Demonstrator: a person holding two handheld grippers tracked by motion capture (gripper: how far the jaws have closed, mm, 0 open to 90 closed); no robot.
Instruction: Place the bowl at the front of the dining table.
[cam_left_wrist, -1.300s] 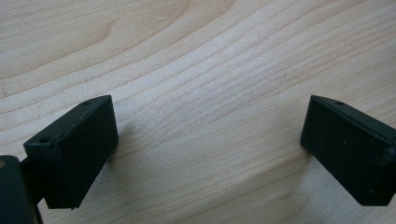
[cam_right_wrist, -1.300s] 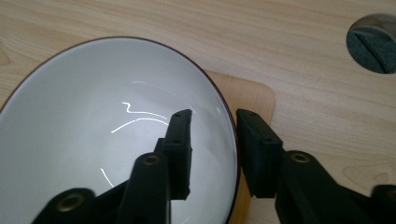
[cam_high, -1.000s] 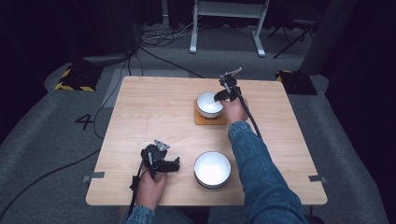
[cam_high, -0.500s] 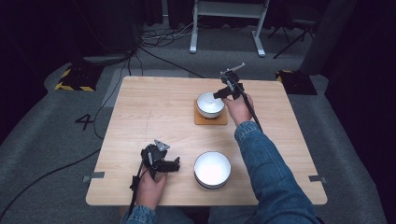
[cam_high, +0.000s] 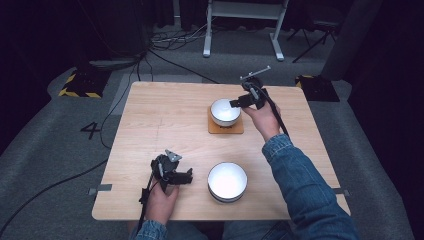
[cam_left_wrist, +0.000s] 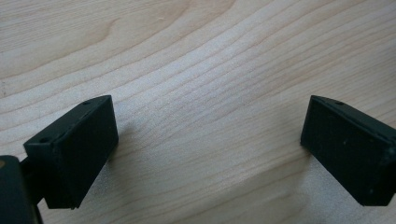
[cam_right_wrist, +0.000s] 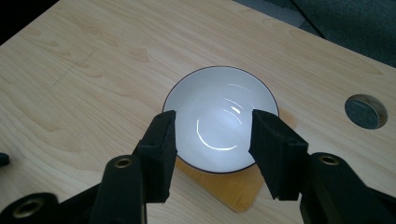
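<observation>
A white bowl sits on a square wooden coaster at the far right-centre of the table. My right gripper hovers open over the bowl's near right rim, with nothing gripped between its jaws. A second white bowl rests on the bare wood near the front edge. Just left of that bowl, my left gripper lies low on the table, jaws spread wide over bare wood grain.
The light wooden table has a round grommet hole beyond the coaster. Cables run over the grey floor at the left, and a white stand is behind the table.
The right hand has shifted slightly at the far bowl's rim; that bowl stays on its coaster. The left gripper and the near bowl have not moved.
</observation>
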